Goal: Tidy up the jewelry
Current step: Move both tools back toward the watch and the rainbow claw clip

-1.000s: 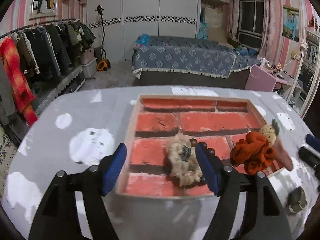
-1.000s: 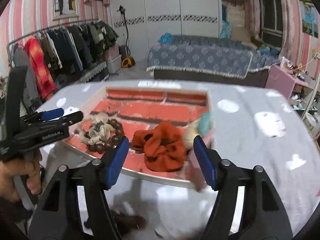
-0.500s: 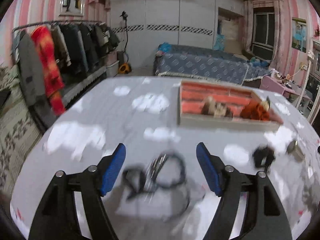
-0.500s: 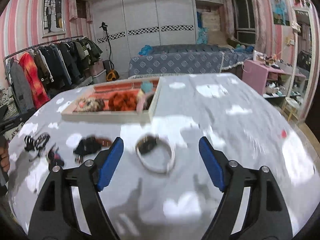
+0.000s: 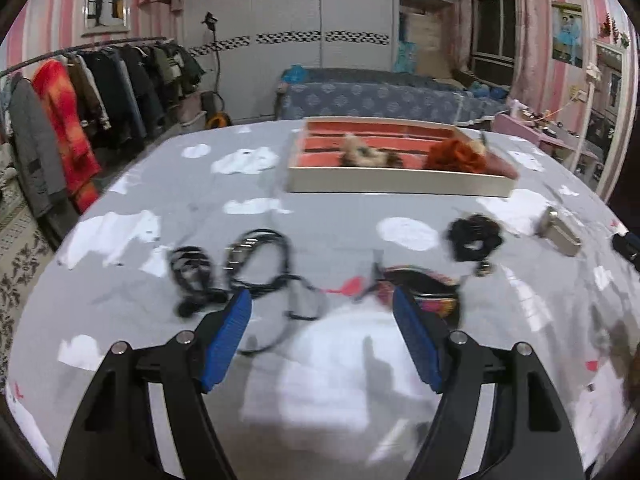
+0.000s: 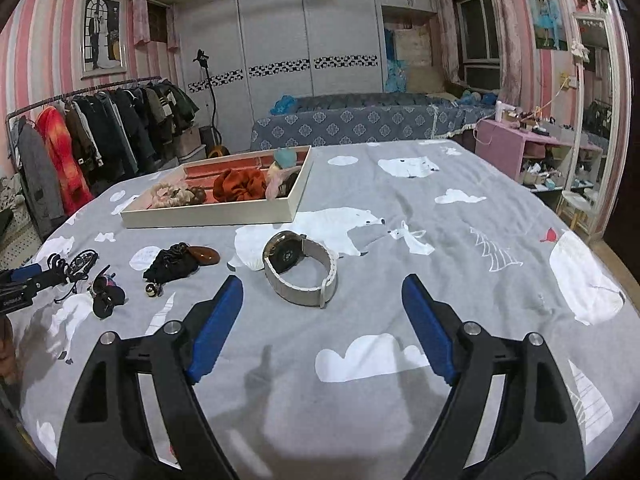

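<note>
Above the grey cloud-and-polar-bear printed cloth (image 6: 460, 240) we hold both grippers level and low, pointing toward the shallow cream-walled tray with red lining (image 6: 216, 214). Our left gripper (image 5: 322, 300) has its blue-padded fingers spread wide, nothing between them. Our right gripper (image 6: 322, 286) is likewise spread wide and holds nothing.

Only the right wrist view shows clearly the round-faced wristwatch with a pale grey band (image 6: 300, 268), lying on its side just ahead of the right gripper's tips, slightly left of centre and not touched by either finger. The same view shows the left gripper's body at the far left edge.

Only the left wrist view, which is blurred, shows the tangle of black cords and a metal-beaded bracelet (image 5: 244, 264) just beyond the left finger, and a dark multicoloured band (image 5: 424, 286) beside the right finger tip. A black scrunchie (image 5: 474, 236) lies farther out.

The tray sits well beyond both grippers and contains an orange fabric scrunchie (image 6: 240, 186) and a beige scrunchie (image 6: 168, 194).
</note>
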`<act>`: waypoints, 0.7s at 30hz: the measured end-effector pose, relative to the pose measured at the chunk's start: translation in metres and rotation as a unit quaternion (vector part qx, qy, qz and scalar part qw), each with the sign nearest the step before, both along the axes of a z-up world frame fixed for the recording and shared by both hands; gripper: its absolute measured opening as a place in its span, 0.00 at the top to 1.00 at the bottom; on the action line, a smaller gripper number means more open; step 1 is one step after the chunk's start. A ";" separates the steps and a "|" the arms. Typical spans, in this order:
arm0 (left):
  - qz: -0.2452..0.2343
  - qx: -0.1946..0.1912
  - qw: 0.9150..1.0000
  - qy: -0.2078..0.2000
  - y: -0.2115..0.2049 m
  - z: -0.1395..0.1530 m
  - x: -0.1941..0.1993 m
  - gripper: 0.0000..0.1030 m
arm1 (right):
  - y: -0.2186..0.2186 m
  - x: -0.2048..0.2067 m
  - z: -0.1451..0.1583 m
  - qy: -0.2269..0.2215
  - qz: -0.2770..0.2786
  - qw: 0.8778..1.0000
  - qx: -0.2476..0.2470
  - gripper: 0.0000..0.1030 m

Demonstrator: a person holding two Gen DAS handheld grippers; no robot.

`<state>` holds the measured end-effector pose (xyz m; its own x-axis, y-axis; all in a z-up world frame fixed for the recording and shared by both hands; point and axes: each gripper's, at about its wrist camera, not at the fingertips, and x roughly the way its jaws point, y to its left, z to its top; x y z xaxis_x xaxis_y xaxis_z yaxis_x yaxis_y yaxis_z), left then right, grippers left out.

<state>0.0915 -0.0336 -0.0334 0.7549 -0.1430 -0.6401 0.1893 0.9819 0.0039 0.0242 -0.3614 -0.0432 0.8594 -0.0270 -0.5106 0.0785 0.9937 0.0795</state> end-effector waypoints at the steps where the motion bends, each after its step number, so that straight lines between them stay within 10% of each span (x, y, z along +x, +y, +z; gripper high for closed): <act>1: -0.013 -0.005 1.000 0.006 -0.009 -0.001 0.000 0.29 | 0.002 0.000 0.000 -0.001 0.000 1.000 -0.005 0.19; 21: -0.060 0.035 0.997 0.024 -0.058 -0.021 0.017 0.16 | 0.002 0.009 -0.006 0.027 0.010 0.999 0.016 0.17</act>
<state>0.1088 -0.0915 -0.0542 0.7035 -0.1848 -0.6862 0.3079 0.9495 0.0599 0.0329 -0.3597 -0.0496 0.8308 0.0069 -0.5566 0.0638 0.9921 0.1076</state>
